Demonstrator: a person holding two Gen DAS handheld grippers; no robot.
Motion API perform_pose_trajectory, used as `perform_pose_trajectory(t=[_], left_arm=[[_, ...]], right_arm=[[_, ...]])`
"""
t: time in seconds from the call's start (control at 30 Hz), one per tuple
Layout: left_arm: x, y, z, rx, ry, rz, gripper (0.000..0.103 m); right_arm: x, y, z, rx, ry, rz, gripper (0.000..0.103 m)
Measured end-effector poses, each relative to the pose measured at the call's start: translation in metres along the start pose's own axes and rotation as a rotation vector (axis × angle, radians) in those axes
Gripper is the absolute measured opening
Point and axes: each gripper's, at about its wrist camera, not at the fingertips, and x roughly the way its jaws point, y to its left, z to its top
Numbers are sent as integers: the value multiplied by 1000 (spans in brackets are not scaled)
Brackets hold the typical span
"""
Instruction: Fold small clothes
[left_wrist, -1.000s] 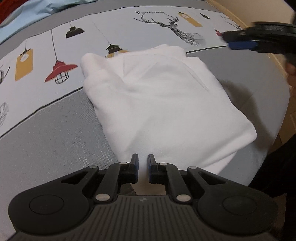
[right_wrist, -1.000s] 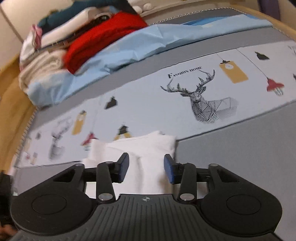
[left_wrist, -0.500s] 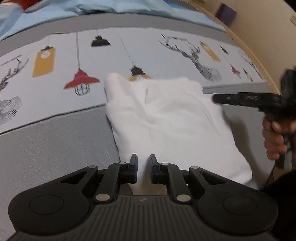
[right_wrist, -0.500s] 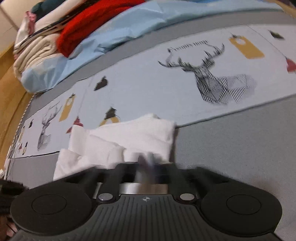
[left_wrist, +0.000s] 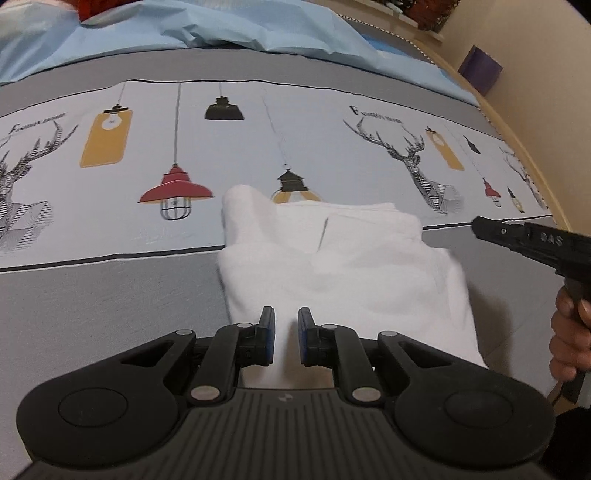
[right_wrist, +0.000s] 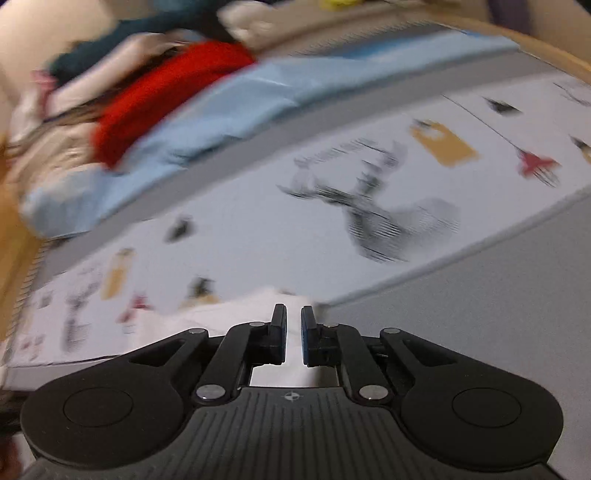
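Observation:
A folded white garment (left_wrist: 343, 266) lies on the bed's printed cover, partly on the grey band and partly on the pale band with lamps and deer. My left gripper (left_wrist: 287, 323) hovers over the garment's near edge, its jaws narrowly apart with nothing between them. My right gripper (right_wrist: 293, 319) is nearly closed with a thin gap; white cloth (right_wrist: 236, 314) shows below and behind its fingertips, and the blurred view does not show whether it is pinched. The right gripper also shows in the left wrist view (left_wrist: 532, 242), held by a hand at the garment's right side.
A light blue sheet (left_wrist: 221, 29) lies across the back of the bed. A pile of clothes with a red garment (right_wrist: 166, 96) sits at the far left in the right wrist view. The wooden bed edge (left_wrist: 532, 147) runs along the right.
My right gripper closed from wide open to a thin gap and moved; its view is now blurred. My left gripper drew back and lifted, its jaws slightly wider.

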Motion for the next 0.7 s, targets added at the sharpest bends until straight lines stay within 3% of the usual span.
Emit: perform_pose_trajectory(t=[0.1, 0.17, 0.2, 0.23, 0.27, 0.3, 0.4, 0.5, 0.57, 0.63, 0.7], left_arm=[[9, -4, 1, 18, 23, -5, 14], [19, -4, -2, 40, 57, 14, 14], [28, -3, -3, 58, 89, 53, 14], [34, 0, -5, 63, 114, 87, 24], [38, 4, -6, 45, 128, 108, 40], [39, 9, -5, 17, 128, 116, 43], [29, 17, 2, -33, 80, 103, 41], [24, 18, 7, -38, 35, 79, 41], [30, 17, 6, -31, 69, 85, 41], [38, 14, 2, 3, 123, 133, 41], [31, 13, 4, 7, 104, 132, 41]], right_arm=[[6, 17, -9, -84, 80, 175, 9], [16, 31, -20, -176, 162, 216, 16], [24, 36, -26, -224, 209, 177, 18], [36, 37, -34, -265, 270, 97, 18], [45, 34, -39, -273, 312, 50, 19], [49, 30, -40, -255, 331, 43, 18], [41, 29, -29, -192, 273, 45, 21], [30, 30, -21, -172, 198, 115, 23], [39, 24, -24, -170, 242, 77, 25], [54, 20, -32, -202, 336, -42, 25], [48, 20, -27, -190, 316, -26, 25]])
